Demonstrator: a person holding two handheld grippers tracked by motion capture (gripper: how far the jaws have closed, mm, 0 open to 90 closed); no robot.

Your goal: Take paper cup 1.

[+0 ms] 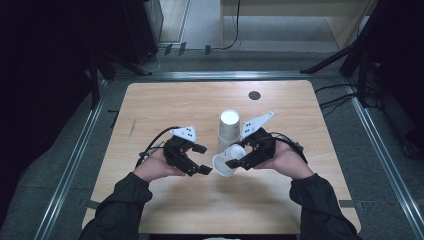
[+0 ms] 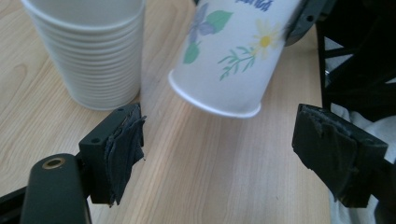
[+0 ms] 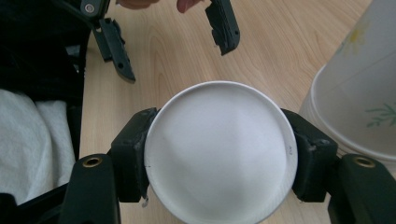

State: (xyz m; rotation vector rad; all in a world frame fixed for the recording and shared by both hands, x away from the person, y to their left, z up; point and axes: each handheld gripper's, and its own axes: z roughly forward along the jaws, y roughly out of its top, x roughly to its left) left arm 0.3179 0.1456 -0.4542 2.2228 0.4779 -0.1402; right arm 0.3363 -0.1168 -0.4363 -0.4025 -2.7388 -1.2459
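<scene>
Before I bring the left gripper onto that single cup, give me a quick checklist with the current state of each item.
1. Right gripper clamped on the single cup: ok, jaws press both sides.
2. Left gripper empty and open: ok.
3. Cup clear of the cup stack: ok in the left gripper view, a gap shows.
4. Cup's mouth faces the left gripper: ok.
5. Stack upright on the table: ok.
6. Cup undented under the jaws: cannot tell.

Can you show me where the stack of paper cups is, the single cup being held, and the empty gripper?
stack of cups [image 1: 229,126], high view, on its side wall.
held cup [image 3: 219,149], right gripper view, inside its open mouth.
left gripper [image 1: 201,159], high view, midway between its fingertips.
</scene>
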